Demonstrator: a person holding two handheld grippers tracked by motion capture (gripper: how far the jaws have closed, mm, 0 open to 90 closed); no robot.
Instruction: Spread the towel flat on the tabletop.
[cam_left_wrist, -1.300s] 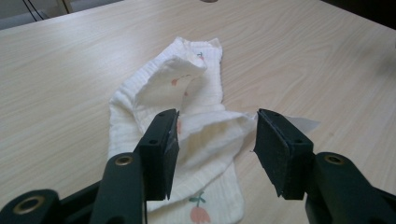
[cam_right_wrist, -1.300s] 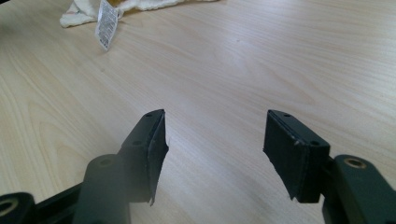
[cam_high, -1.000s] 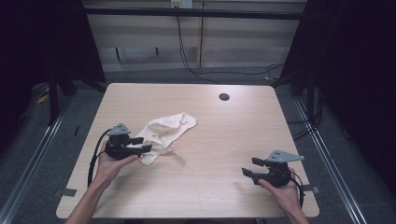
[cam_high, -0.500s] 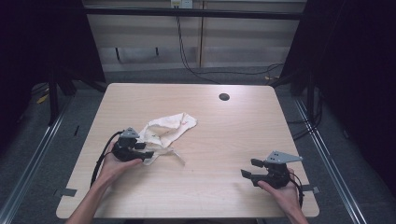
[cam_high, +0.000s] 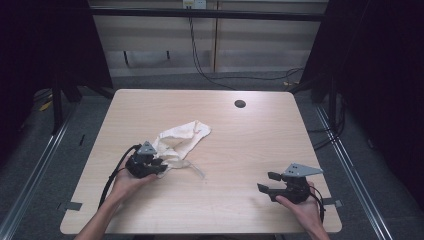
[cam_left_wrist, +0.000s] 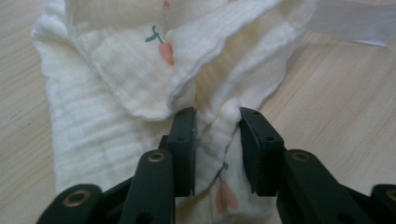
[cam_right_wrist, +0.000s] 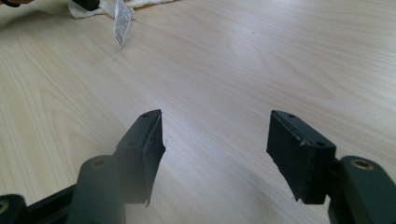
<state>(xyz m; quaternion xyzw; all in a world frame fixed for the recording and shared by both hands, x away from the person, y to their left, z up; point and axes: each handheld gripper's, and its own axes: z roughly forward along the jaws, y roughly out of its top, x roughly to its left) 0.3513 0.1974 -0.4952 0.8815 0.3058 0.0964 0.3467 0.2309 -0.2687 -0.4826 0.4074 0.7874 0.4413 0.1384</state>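
A crumpled cream cloth (cam_high: 181, 136) with small carrot prints lies left of the table's middle. My left gripper (cam_high: 162, 166) sits low at the cloth's near end. In the left gripper view its jaws have just been closing, and a bunched fold of the cloth (cam_left_wrist: 116, 84) is pinched between the pads of the left gripper (cam_left_wrist: 217, 122). My right gripper (cam_high: 265, 182) rests near the front right of the table, far from the cloth. Seen in the right gripper view, the right gripper (cam_right_wrist: 215, 140) is open over bare wood with nothing between its fingers.
The cloth's white label (cam_right_wrist: 122, 16) trails off its near edge toward the table's middle. The light wooden table (cam_high: 250, 145) has a round cable hole (cam_high: 240, 104) near its far edge. Black cables trail from both grippers toward the front edge.
My left gripper has sunk and slid a little right onto the cloth's near end, and its jaws have drawn in around a fold. The right gripper has stayed where it was.
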